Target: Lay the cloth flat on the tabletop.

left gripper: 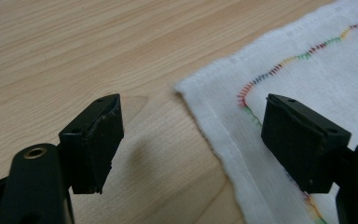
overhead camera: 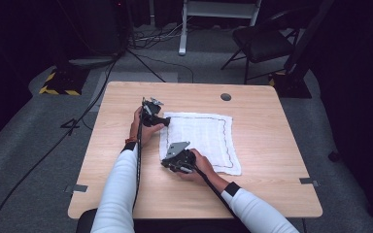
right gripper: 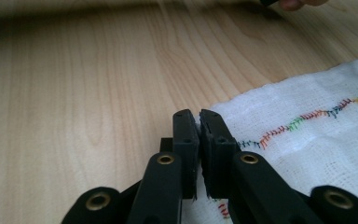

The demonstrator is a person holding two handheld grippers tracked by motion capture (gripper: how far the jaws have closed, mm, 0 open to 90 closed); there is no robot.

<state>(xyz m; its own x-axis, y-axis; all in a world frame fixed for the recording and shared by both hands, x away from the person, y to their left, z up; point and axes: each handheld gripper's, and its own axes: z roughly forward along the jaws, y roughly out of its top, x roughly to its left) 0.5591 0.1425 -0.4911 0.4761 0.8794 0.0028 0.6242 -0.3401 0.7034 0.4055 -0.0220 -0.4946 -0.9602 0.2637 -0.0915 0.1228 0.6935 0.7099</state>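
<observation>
A white cloth with a wavy coloured stitch line lies flat at the middle of the wooden table. My left gripper sits at its ten o'clock corner with the jaws spread wide, one over bare wood, one over the hem, pinching nothing. My right gripper is at the seven o'clock corner, clenched tight on the cloth's edge, I think; the pinch itself is hidden between the pads.
</observation>
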